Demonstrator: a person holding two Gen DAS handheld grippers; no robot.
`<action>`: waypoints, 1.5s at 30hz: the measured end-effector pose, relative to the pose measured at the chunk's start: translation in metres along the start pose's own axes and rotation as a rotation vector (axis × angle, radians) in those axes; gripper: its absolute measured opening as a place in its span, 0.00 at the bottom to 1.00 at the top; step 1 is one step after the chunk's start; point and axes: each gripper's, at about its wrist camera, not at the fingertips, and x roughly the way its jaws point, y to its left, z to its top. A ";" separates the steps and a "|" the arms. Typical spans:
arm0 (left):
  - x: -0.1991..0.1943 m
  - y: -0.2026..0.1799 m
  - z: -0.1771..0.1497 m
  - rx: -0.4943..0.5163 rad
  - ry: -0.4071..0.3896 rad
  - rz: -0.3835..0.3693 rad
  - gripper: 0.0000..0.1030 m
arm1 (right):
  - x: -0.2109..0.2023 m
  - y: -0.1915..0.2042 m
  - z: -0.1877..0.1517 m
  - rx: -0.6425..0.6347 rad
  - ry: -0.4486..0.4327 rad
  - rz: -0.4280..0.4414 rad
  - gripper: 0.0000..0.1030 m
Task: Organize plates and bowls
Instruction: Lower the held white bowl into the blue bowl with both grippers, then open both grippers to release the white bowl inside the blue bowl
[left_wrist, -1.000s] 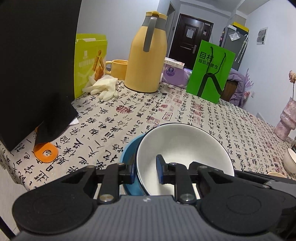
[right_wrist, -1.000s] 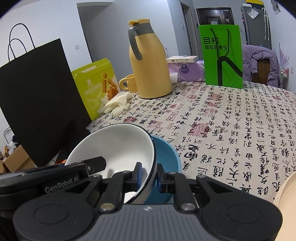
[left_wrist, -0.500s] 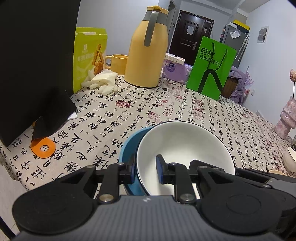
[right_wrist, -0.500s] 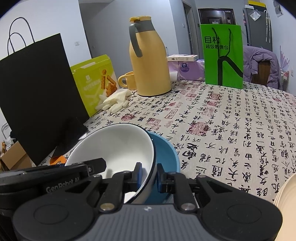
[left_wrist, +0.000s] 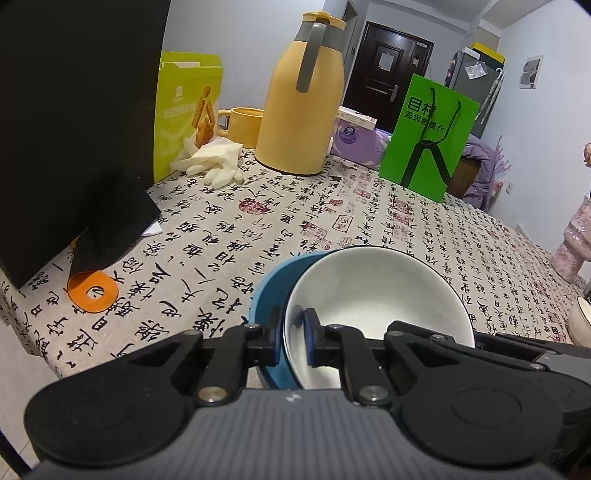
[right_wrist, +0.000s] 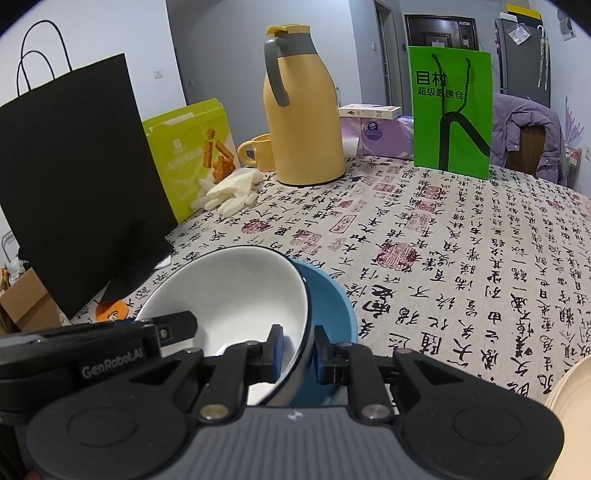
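A: Left gripper (left_wrist: 291, 339), what's it doing?
B: Jaws just pinched in tighter. Closed on the white bowl (left_wrist: 376, 302) rim, one pad inside, one outside the wall. White bowl's nested in the blue bowl (left_wrist: 271, 288), tilted, and the blue one shows just left of the fingers.
A: Right gripper (right_wrist: 297, 349)?
B: Also clamped, nearly closed. Left pad inside the white bowl (right_wrist: 236, 291), right pad on the outer side of its wall, down in the blue bowl (right_wrist: 332, 310). Can't tell if the blue wall's pinched too. The left gripper's body pokes in at its lower left.
A: So both on the same white bowl, opposite sides?
B: Yep. Bowls sit right at the fingertips, over the near part of the tablecloth (left_wrist: 332, 221) w/ black script.
A: Anything else nearby?
B: Ahead & left of the left gripper: black paper bag (left_wrist: 74, 122), orange disc (left_wrist: 94, 291) at its foot. Further ahead: yellow thermos (left_wrist: 299, 99), yellow mug (left_wrist: 243, 125), white gloves (left_wrist: 214, 162), green bag (left_wrist: 428, 136). Far right of the right gripper, the edge of a cream plate (right_wrist: 572, 391).
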 end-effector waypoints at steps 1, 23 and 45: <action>0.000 0.000 0.000 0.002 -0.001 0.007 0.11 | 0.000 0.000 0.000 -0.002 0.001 -0.002 0.16; 0.001 0.002 0.003 0.002 0.006 0.027 0.10 | 0.000 0.003 0.005 -0.049 -0.011 -0.041 0.19; -0.028 0.004 0.009 -0.001 -0.147 -0.036 0.55 | -0.048 -0.022 -0.004 0.035 -0.208 0.056 0.58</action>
